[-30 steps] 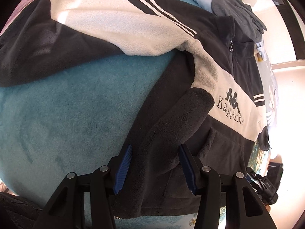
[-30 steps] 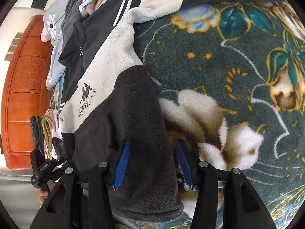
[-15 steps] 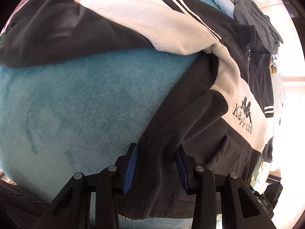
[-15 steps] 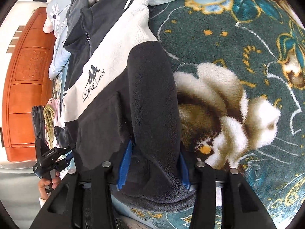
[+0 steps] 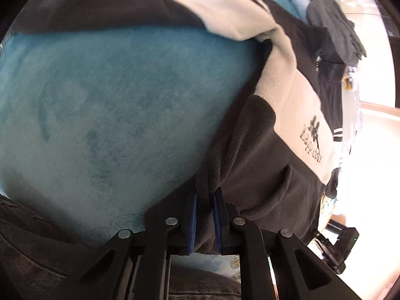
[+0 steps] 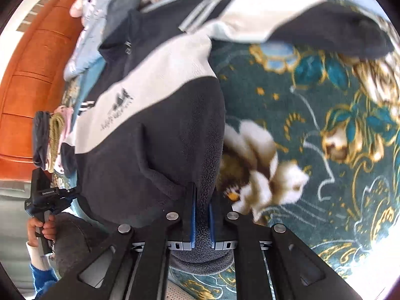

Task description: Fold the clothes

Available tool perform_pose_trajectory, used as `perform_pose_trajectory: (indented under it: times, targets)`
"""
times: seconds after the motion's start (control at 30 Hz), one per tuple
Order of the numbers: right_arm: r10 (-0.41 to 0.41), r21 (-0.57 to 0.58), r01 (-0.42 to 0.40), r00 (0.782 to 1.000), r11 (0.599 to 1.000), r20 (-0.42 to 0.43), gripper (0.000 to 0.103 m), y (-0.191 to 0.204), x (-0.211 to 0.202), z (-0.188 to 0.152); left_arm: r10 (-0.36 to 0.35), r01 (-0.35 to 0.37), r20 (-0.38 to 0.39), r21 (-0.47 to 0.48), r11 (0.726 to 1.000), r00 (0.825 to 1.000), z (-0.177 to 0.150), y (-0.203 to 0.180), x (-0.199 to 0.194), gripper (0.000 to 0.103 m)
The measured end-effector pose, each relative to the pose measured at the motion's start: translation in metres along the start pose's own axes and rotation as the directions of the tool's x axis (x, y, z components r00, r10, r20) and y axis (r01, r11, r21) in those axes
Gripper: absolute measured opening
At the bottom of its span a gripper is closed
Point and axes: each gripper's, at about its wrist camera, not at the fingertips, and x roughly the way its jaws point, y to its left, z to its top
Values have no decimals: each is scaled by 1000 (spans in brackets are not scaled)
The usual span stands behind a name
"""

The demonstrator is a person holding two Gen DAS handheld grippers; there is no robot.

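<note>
A black and cream fleece jacket (image 5: 282,115) with a logo on its chest lies spread on a blanket-covered bed. My left gripper (image 5: 204,200) is shut on a bunched fold of the jacket's black hem at one bottom corner. In the right wrist view the same jacket (image 6: 155,115) fills the centre and left, and my right gripper (image 6: 201,208) is shut on the black hem at the other bottom corner. One sleeve (image 6: 312,22) stretches across the top over the floral blanket. The other sleeve (image 5: 140,2) runs along the top of the left view.
A teal plush blanket (image 5: 112,112) covers the bed on the left side; a dark green floral one (image 6: 325,130) on the right. More clothes (image 6: 110,7) are piled past the collar. A wooden headboard (image 6: 30,80) stands beyond. A hand (image 6: 41,227) holds the other gripper's handle.
Both grippers have gone from open around the hem to shut on it. Both views have shifted, with motion blur in the right one.
</note>
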Motion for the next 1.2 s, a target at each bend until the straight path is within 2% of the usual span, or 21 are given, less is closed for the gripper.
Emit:
perform_pose_trajectory:
  times: [0.07,0.17,0.27,0.37,0.4,0.43,0.47,0.5,0.53,0.6,0.67,0.7,0.73,0.77,0.83,0.87,0.97,1.13,1.17,1.2]
  targets:
    - [-33,23,35,998,999,-53,8,-11,16,-5,55,-54,15,-10,998,998,3,3,-5,17]
    - [-10,32,12,998,999,-65,8,-16,20,-3,136,-135,36,-26,990,990,7,8,-13,14]
    - [28,36,-27,998,999,-48,11,-21,11,5,10,-4,60,-87,996,998,11,18,-24,15]
    - [66,72,-67,997,995,27,13,-37,-9,14,43,-34,187,-50,998,981,11,9,-46,19]
    - [60,95,-67,996,993,70,21,-45,-17,17,22,-18,220,-19,1000,975,11,1,-50,20]
    - [42,130,-58,992,990,120,34,-57,-26,24,-8,4,250,15,1000,968,10,-7,-55,21]
    - [21,183,-53,984,982,177,40,-70,-34,29,-64,52,264,52,997,962,9,-17,-56,21]
    - [5,258,-68,972,964,237,45,-87,-42,35,-125,104,273,89,990,954,8,-26,-57,23]
    - [-10,333,-93,956,938,294,46,-105,-50,39,-179,149,275,127,981,945,7,-35,-54,27]
    - [-13,486,-202,915,850,404,46,-146,-62,45,-231,185,268,187,965,935,8,-55,-44,30]
    - [-25,590,-320,866,741,500,46,-178,-67,49,-229,170,263,230,958,937,12,-61,-32,30]
    - [-36,625,-371,841,687,540,46,-192,-69,51,-215,160,247,227,961,945,9,-63,-24,30]
    - [-53,642,-403,821,652,569,46,-202,-71,54,-201,151,227,219,964,953,6,-65,-15,30]
    - [-71,655,-431,801,620,594,46,-211,-73,57,-210,169,214,196,966,954,8,-62,-15,30]
    - [-108,668,-444,781,597,615,46,-222,-77,67,-241,213,206,145,966,948,12,-51,-18,31]
    - [-115,673,-448,778,589,618,46,-226,-78,72,-255,234,215,122,965,943,12,-43,-20,31]
    - [-103,679,-499,761,538,641,47,-233,-73,79,-297,294,242,51,954,924,12,-20,-25,36]
    - [-89,680,-572,732,458,675,46,-243,-66,92,-305,310,231,18,951,924,15,-23,-4,38]
    - [-98,680,-545,741,490,665,42,-236,-70,99,-302,306,229,21,952,925,15,-26,-1,38]
    - [-108,678,-517,749,522,654,23,-230,-74,105,-299,302,227,23,953,927,16,-28,2,38]
